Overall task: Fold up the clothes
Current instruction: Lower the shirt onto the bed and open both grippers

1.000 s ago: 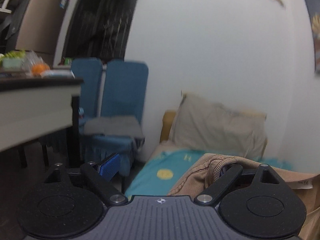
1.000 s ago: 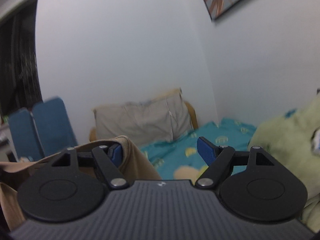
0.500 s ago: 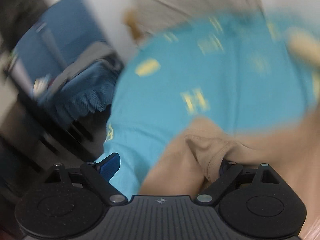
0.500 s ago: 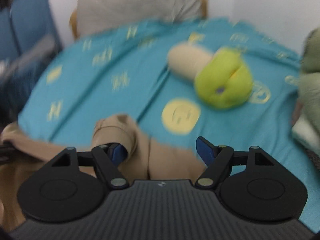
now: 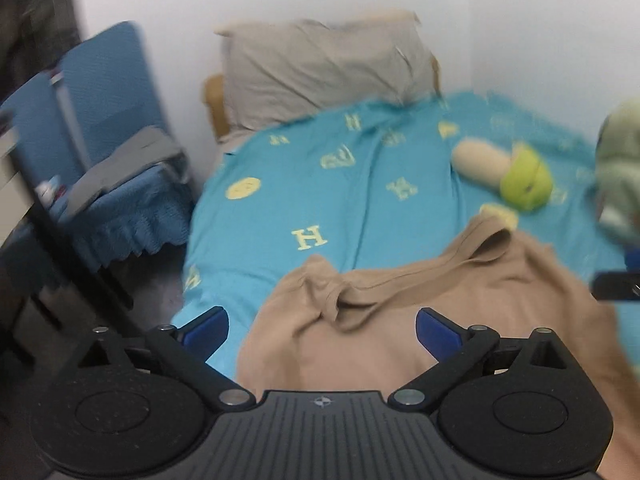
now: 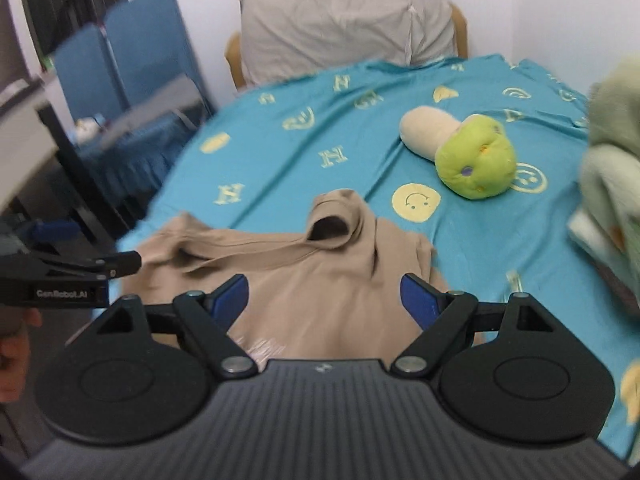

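A tan turtleneck sweater (image 5: 400,312) lies spread on the teal bedsheet (image 5: 320,184), its rumpled collar toward the pillow. It also shows in the right wrist view (image 6: 316,280). My left gripper (image 5: 322,330) is open and empty, just above the sweater's near left part. My right gripper (image 6: 324,298) is open and empty above the sweater's middle. The left gripper also shows from the side at the left edge of the right wrist view (image 6: 80,268).
A grey pillow (image 6: 344,20) stands at the head of the bed. A green and cream plush toy (image 6: 464,148) lies right of the sweater. A pale green plush heap (image 6: 612,152) is at the right edge. Blue chairs (image 5: 100,120) stand left of the bed.
Both grippers held the sweater up by its collar, swung it down onto the bed and let go. Both now stand open, and the sweater lies flat.
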